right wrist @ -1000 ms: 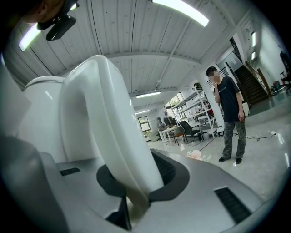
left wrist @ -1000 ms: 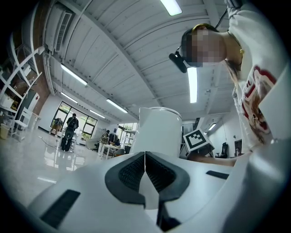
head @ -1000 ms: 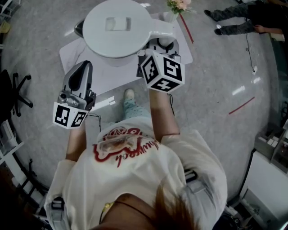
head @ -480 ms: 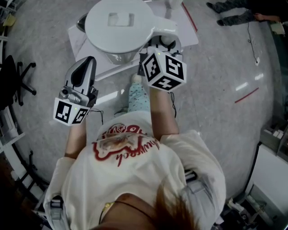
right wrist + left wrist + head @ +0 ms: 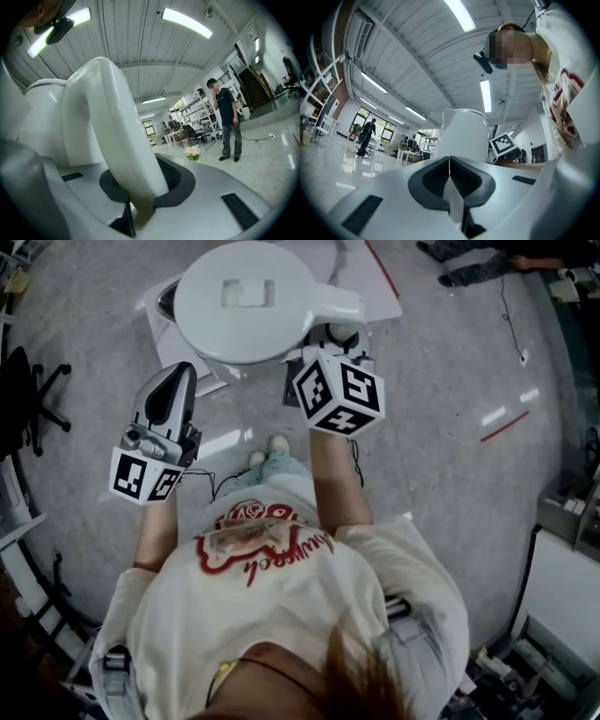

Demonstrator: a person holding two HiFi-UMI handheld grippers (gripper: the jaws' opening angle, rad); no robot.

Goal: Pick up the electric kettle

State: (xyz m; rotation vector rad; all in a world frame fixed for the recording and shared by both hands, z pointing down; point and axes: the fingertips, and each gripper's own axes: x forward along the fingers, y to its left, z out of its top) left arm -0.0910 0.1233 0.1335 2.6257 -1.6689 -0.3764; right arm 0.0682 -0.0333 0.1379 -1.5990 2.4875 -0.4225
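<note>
My left gripper is hanging just left of the kettle, apart from it. Its jaws are pressing together with nothing between them. The kettle is hanging upright in the air in front of me, above a white sheet on the floor. My right gripper is clamping the kettle's handle, with both jaws gripping its lower end. Farther right, a person is standing on the floor.

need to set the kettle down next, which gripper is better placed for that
Right. The right gripper grips the handle of the kettle; the left gripper is shut, empty, beside it.
</note>
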